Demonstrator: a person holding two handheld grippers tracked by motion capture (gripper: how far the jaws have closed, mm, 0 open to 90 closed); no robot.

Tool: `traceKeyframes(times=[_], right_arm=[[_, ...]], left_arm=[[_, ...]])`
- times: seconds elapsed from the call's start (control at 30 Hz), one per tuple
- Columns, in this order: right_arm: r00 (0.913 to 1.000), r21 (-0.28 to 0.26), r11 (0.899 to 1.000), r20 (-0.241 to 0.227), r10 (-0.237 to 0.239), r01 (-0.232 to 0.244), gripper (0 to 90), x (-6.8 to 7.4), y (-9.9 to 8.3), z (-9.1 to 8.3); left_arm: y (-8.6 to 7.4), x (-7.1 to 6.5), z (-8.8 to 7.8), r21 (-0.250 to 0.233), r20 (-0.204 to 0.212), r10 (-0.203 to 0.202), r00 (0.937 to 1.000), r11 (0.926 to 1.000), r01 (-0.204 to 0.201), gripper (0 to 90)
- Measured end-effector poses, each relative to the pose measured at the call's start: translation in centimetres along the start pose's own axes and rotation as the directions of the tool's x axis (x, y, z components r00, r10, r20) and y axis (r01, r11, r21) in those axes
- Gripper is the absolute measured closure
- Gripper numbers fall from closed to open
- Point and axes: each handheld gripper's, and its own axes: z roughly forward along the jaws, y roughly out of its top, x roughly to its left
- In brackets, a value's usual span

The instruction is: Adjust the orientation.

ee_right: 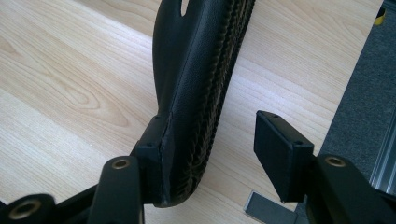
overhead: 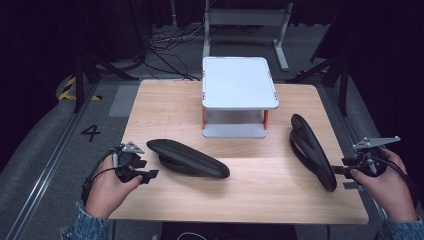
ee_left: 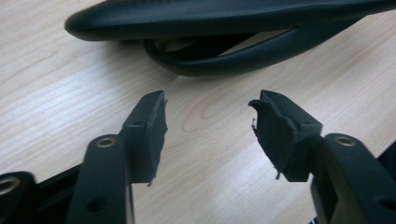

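Observation:
Two black slipper-like shoes lie on the wooden table (overhead: pixel 165 110). The left shoe (overhead: pixel 192 157) (ee_left: pixel 210 18) lies lengthwise just ahead of my left gripper (overhead: pixel 147 168) (ee_left: pixel 208 100). That gripper is open, with bare wood between its jaws. The right shoe (overhead: pixel 310 150) (ee_right: pixel 201 56) rests on its side near the table's right edge. Its near end sits between the jaws of my right gripper (overhead: pixel 346 177) (ee_right: pixel 210 120). The stitched edge leans against one pad while the other pad stands clear of it, so this gripper is open.
A white two-tier rack (overhead: pixel 240 82) with orange posts stands at the back middle of the table. The table's right edge and grey floor (ee_right: pixel 364 93) are close beside the right gripper. A small grey plate (ee_right: pixel 266 210) lies at that edge. Cables and stand legs are behind the table.

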Motion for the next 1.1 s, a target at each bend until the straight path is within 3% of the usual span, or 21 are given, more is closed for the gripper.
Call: traceKeyframes(times=[0.13,0.3,0.9,1.1], right_arm=[[0.9999,-0.013,1.000,0.002,-0.016,0.016,48.1,0.4,0.2,-0.3],[0.9993,-0.019,0.999,0.005,-0.036,0.036,46.2,0.9,0.5,-0.2],[0.9986,-0.081,0.996,-0.018,-0.050,0.049,43.3,1.5,0.5,0.7],[0.9985,-0.090,0.995,-0.020,-0.050,0.048,43.2,1.6,0.5,0.7]], left_arm=[[0.1,0.0,-0.1,0.017,-0.034,0.003,0.9994,0.9999,-0.003,38.5],[0.1,-0.1,-0.2,0.015,-0.031,0.024,0.9992,0.9996,-0.024,36.6],[0.2,0.0,-0.1,0.016,-0.019,0.016,0.9997,0.9997,-0.015,34.1],[0.5,-0.5,0.7,0.018,-0.002,0.014,0.9999,0.9997,-0.014,32.2]])
